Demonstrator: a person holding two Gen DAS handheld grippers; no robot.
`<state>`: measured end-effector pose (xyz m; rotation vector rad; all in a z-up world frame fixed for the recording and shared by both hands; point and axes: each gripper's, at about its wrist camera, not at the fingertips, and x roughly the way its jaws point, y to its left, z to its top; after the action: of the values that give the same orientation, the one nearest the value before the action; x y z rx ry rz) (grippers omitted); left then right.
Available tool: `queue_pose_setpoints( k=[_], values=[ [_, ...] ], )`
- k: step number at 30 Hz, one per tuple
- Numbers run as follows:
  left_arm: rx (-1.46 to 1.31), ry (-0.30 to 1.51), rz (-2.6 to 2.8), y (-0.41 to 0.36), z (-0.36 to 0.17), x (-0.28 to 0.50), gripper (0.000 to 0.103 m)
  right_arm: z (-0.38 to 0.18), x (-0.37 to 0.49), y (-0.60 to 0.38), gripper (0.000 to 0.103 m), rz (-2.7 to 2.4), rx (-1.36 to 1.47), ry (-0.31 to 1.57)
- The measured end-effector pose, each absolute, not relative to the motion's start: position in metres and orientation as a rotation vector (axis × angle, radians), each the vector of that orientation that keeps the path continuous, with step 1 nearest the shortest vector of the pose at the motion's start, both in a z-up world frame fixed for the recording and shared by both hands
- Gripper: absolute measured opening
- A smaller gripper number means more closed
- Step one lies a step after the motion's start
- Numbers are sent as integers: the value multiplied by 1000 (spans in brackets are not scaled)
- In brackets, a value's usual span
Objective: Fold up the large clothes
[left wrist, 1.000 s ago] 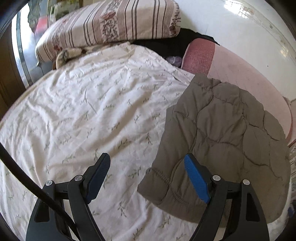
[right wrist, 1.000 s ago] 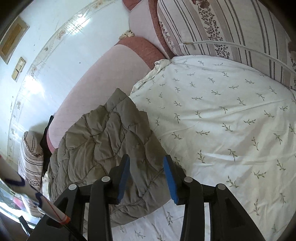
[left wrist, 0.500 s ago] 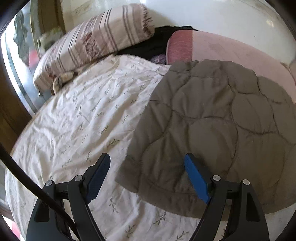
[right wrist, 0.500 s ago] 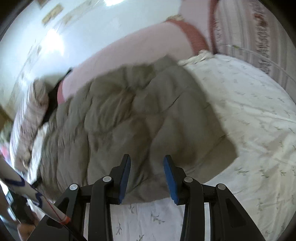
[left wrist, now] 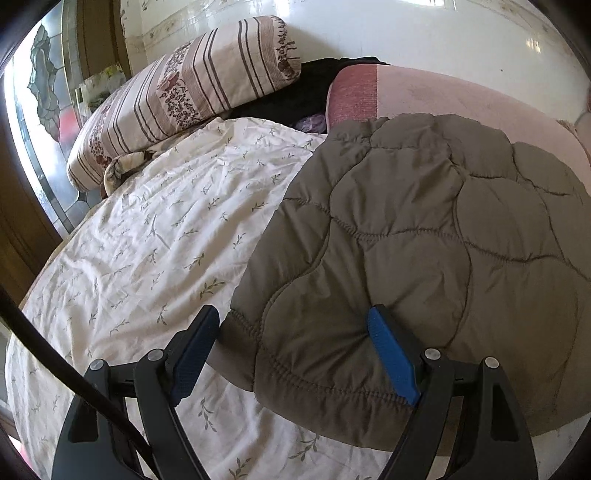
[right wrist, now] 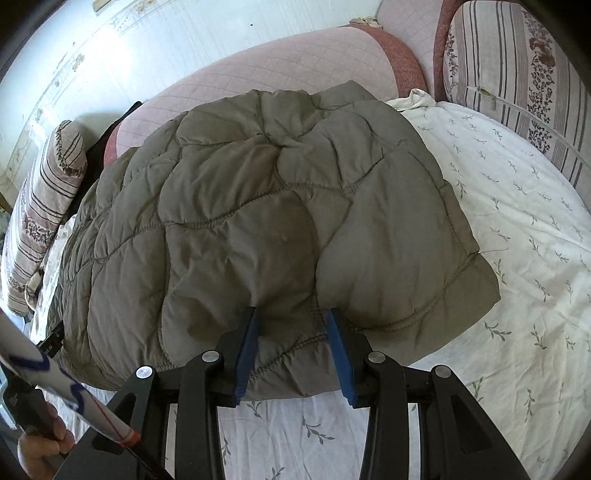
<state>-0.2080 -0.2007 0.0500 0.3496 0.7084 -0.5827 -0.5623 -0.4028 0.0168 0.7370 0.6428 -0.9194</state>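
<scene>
This is a bedroom in a home. A bed (left wrist: 147, 258) fills both views, spread with a white sheet (right wrist: 517, 229) printed with small green sprigs, and striped floral pillows (left wrist: 192, 92) are piled at its edges beside a pink and red cushion (left wrist: 424, 96) that lies against a glossy pale wall (left wrist: 406, 33) with a patterned border. A quilted olive-brown jacket (right wrist: 277, 206) lies on the sheet, and at the far left of the left wrist view a door with a leaded glass panel (left wrist: 40, 88) lets daylight in.
</scene>
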Motion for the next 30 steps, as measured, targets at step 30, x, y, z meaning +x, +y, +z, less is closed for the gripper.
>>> queue_pose_setpoints(
  k=[30],
  values=[
    [301, 853, -622, -189, 61, -198, 82, 27, -598, -416, 44, -930, 881, 591]
  ],
)
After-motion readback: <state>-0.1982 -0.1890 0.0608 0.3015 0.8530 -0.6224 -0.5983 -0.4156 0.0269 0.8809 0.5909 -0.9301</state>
